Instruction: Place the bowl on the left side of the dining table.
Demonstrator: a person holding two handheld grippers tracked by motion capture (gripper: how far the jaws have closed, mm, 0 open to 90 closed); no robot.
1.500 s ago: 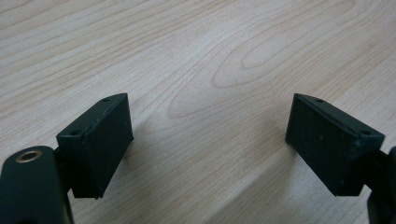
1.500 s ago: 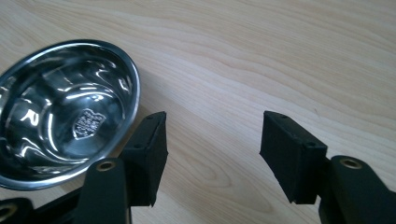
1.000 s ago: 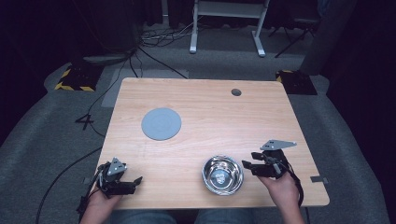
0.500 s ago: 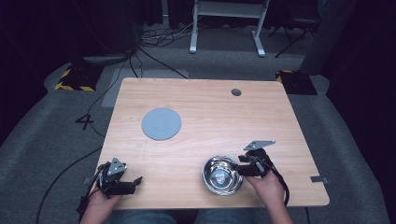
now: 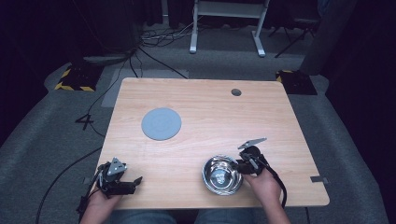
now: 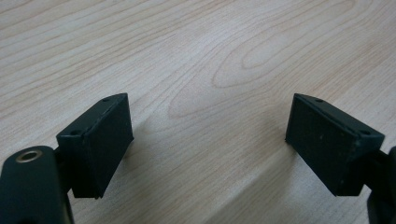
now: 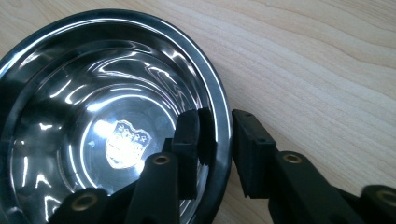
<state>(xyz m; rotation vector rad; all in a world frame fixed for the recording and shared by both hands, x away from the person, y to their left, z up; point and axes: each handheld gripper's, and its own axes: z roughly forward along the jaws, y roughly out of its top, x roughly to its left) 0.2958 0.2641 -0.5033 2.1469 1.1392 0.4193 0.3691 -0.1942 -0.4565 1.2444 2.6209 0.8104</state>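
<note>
A shiny steel bowl (image 5: 222,175) stands near the table's front edge, right of centre. My right gripper (image 5: 239,167) is at the bowl's right rim. In the right gripper view the bowl (image 7: 93,116) has one jaw inside its wall and the other outside. The right gripper (image 7: 223,135) has just been closing, and its pads now pinch the rim between them. My left gripper (image 5: 137,181) rests at the front left corner of the table. The left gripper (image 6: 208,140) stands open over bare wood, with nothing between its fingers.
A flat grey round disc (image 5: 161,123) lies left of centre on the wooden table (image 5: 210,107). A small dark hole (image 5: 236,92) sits near the far edge. Cables and a metal stand are on the floor beyond the table.
My right gripper has moved left and down to the bowl, and its jaws have closed onto the rim. The left gripper has stayed in place.
</note>
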